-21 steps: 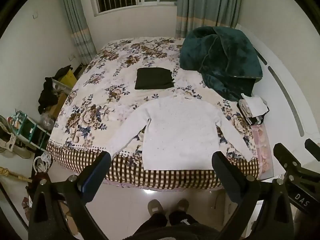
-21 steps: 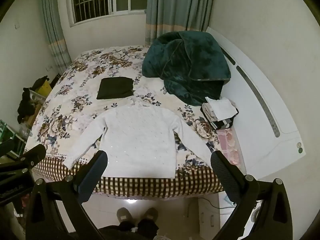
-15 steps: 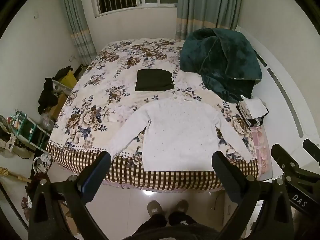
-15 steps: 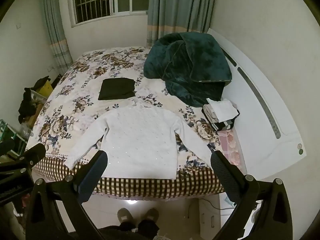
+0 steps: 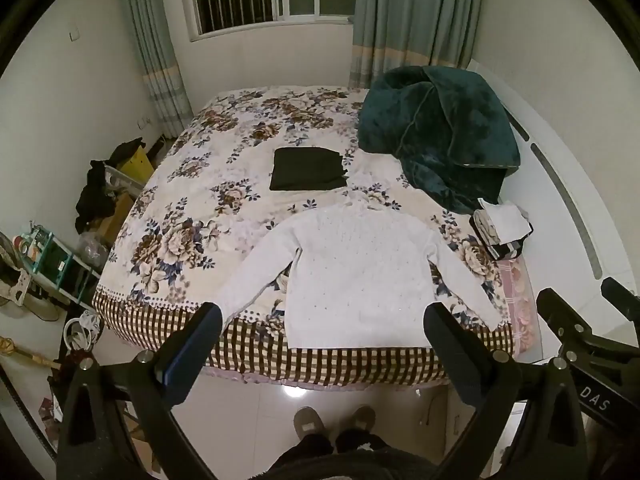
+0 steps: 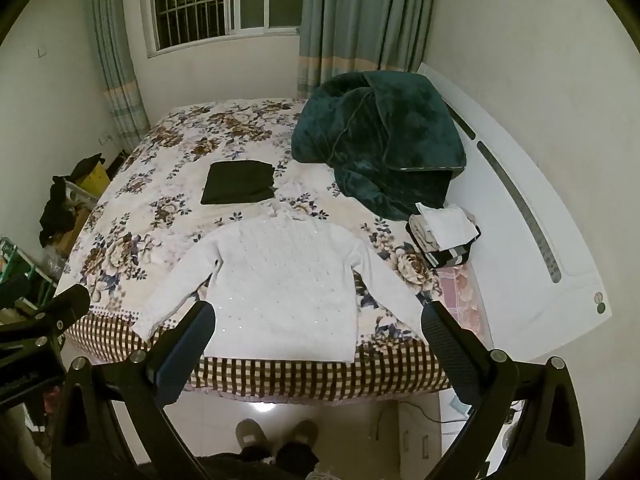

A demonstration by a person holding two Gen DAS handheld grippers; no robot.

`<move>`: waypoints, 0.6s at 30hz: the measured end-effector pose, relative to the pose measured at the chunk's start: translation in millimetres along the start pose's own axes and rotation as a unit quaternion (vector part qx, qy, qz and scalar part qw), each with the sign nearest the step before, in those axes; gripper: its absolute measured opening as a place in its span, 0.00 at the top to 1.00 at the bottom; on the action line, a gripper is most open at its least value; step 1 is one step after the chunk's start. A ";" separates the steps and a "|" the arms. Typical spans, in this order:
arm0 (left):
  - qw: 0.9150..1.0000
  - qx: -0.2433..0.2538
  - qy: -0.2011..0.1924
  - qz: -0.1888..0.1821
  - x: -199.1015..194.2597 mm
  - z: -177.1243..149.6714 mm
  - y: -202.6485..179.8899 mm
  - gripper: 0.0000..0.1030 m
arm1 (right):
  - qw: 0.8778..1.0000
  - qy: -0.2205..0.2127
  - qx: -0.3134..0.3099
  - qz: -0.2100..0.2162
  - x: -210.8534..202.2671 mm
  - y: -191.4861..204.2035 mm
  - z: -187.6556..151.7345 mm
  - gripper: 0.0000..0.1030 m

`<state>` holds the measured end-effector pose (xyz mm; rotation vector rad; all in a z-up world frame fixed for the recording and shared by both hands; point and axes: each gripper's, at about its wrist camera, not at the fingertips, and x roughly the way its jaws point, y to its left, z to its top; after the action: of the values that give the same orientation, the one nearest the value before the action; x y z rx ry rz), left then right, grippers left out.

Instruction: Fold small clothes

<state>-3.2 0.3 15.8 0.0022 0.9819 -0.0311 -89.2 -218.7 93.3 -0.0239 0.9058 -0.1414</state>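
Observation:
A white knit sweater lies flat on the floral bed, sleeves spread, hem at the bed's near edge; it also shows in the right wrist view. A folded dark garment lies beyond its collar, and shows in the right wrist view too. My left gripper is open and empty, held above the floor in front of the bed. My right gripper is open and empty beside it, also short of the bed.
A dark green plush blanket is heaped at the bed's far right. A small stack of folded clothes sits at the right edge. Clutter and a shelf stand on the floor to the left. My slippered feet stand on the tiles.
Both grippers have drawn slightly back and up from the bed, so the sweater sits a little farther off. Both stay open. Nothing on the bed has moved.

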 end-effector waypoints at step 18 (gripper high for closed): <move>1.000 0.001 -0.012 -0.001 -8.1 -1.9 2.4 0.00 | 1.000 -0.007 0.002 0.004 -13.5 -4.1 3.9 0.00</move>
<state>-9.2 2.9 21.4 0.0022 0.9586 -0.0335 -94.9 -221.1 106.6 -0.0182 0.8915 -0.1354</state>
